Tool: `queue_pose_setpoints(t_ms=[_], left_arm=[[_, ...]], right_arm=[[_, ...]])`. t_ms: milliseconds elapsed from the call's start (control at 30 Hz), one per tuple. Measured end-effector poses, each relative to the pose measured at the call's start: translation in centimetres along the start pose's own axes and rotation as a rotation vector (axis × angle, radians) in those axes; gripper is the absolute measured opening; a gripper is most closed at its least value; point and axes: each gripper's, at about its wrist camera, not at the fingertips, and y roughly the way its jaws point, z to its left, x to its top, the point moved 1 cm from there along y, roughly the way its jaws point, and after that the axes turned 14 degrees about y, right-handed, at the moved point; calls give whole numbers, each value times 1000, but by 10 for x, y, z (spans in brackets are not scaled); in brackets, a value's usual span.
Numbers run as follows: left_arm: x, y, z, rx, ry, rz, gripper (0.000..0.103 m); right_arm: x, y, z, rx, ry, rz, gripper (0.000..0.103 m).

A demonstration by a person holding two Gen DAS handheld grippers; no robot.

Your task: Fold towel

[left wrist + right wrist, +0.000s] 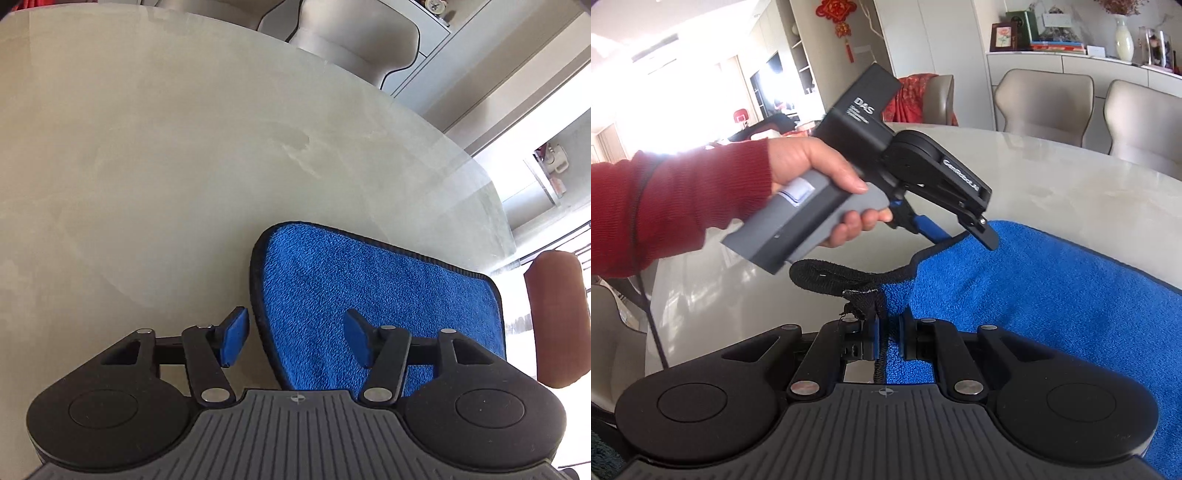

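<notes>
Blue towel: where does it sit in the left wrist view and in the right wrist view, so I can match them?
Left wrist view: the blue towel lies lower right, flat on the marble table, under the open left gripper.
Right wrist view: it fills the right half, its black-trimmed corner pinched in the right gripper.
Shared landmark: the towel's black edge trim.

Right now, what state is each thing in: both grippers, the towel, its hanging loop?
left gripper: open, pads straddling the towel's black-trimmed edge, not pressing it.
right gripper: shut on the towel's trimmed edge.
blue towel: lying on the table, not yet folded as far as can be seen, near edge lifted by the right gripper.
black hanging loop: at the gripped corner, sticking out sideways, free.
table: bare beyond the towel.
</notes>
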Motion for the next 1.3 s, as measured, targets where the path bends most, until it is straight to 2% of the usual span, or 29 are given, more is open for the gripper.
queue_pose_setpoints(t_ms=[67,167,267,467,600,800,967,1300], left_arm=[[3,4,0,2,0,1,31],[7,7,1,4,-5,-13,17],[10,6,-4,11,11,-37,9],[29,-4,-42,39,164,-87,6],[45,-12,-71,18,237,-101,6],[63,-9,-124,-33,326,-123,7],[70,-2,-176,-90,393,-124,7],[62,50,-266,-175,525,-73,7]], right_arm=[[-1,2,-1,0,2,1,10],[1,1,0,3,9,-3,10],[1,0,-3,5,24,-12,10],[1,-20,-18,17,127,-77,10],[-2,-42,-32,-1,198,-132,10],[-19,-81,-62,-75,330,-211,10],[-38,-105,-87,-139,434,-254,10],[-80,-135,-128,-233,574,-299,10]])
